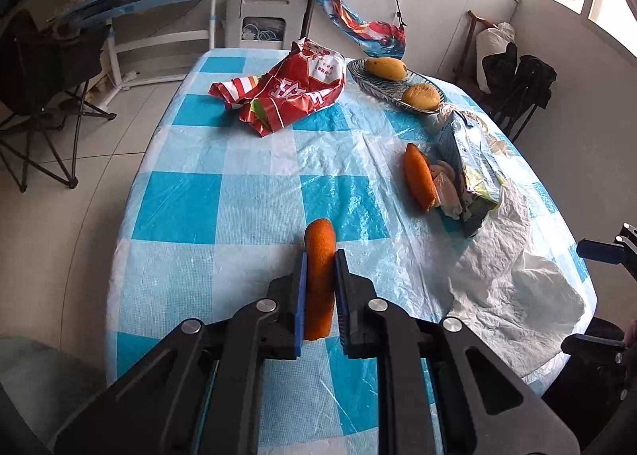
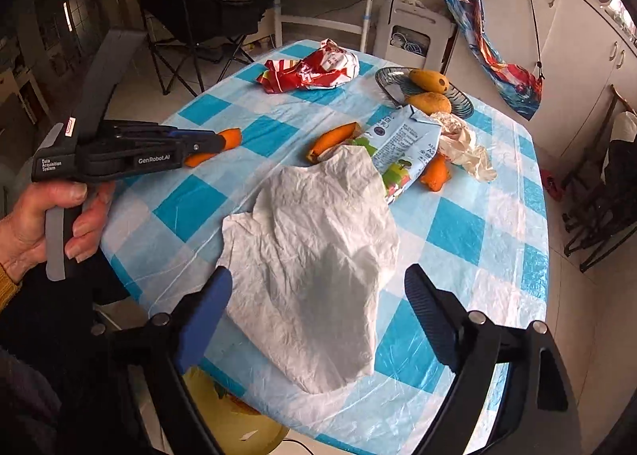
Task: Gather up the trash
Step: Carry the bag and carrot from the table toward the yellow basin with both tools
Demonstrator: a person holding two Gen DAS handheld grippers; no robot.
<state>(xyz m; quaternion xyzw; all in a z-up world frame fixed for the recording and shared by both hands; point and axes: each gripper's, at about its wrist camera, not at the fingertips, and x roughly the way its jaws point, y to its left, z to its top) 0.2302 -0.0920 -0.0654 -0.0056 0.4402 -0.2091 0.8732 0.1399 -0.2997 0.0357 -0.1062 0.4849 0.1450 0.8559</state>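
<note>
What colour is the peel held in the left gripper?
Orange peel, clearest in the left wrist view.

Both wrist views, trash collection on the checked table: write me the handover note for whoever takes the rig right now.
Left gripper: shut on an orange peel piece, held above the table.
Right gripper: open, empty, hovering over the white plastic bag, which lies flat on the table.
Done: one peel picked up; nothing visibly in the bag yet.
Left: bag this peel, then the other peel pieces, the milk carton, the crumpled tissue and the red snack wrapper.
Leave the two mangoes on their glass plate.
</note>
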